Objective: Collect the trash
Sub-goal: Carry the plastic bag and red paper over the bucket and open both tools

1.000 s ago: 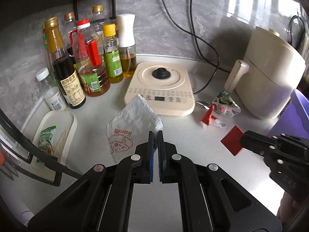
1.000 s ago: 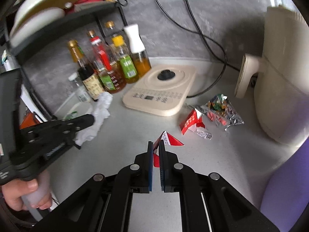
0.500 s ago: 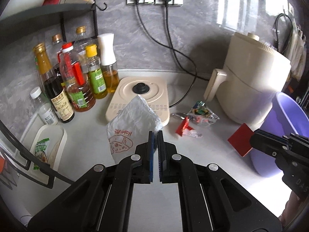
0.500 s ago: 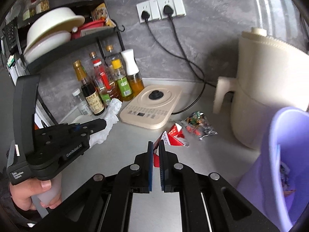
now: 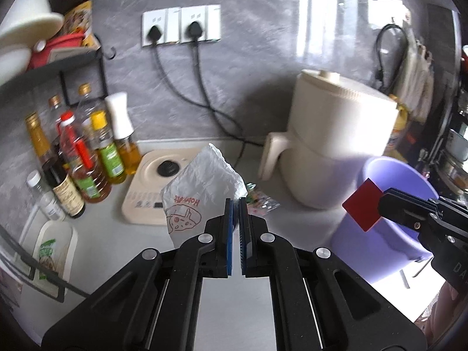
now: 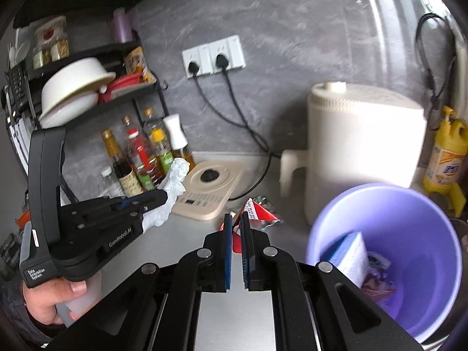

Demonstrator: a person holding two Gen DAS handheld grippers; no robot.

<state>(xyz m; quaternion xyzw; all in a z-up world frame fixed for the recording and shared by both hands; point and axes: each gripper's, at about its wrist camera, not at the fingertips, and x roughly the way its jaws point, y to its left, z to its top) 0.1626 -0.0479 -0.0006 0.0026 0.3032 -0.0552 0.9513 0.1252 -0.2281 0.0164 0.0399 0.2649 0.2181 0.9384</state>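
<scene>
My left gripper [image 5: 234, 204] is shut on a crumpled white paper bag [image 5: 201, 190] with red print and holds it above the counter. It also shows in the right wrist view [image 6: 172, 187]. My right gripper [image 6: 236, 219] is shut on a red wrapper [image 6: 257, 212], which shows as a red square in the left wrist view [image 5: 364, 204] over the purple bucket [image 5: 392, 204]. The bucket [image 6: 409, 263] sits at the right and holds several pieces of trash. A shiny colourful wrapper [image 5: 260, 200] lies on the counter behind the bag.
A beige induction cooker [image 5: 155, 193] sits mid-counter with oil and sauce bottles [image 5: 87, 158] to its left. A cream air fryer [image 5: 336, 146] stands at the right, cords running to wall sockets [image 5: 181, 25]. A white tray [image 5: 52, 251] lies at far left.
Both grippers have risen and swung right with their trash. The purple bucket has come into view, and the red wrapper now hangs by its rim.
</scene>
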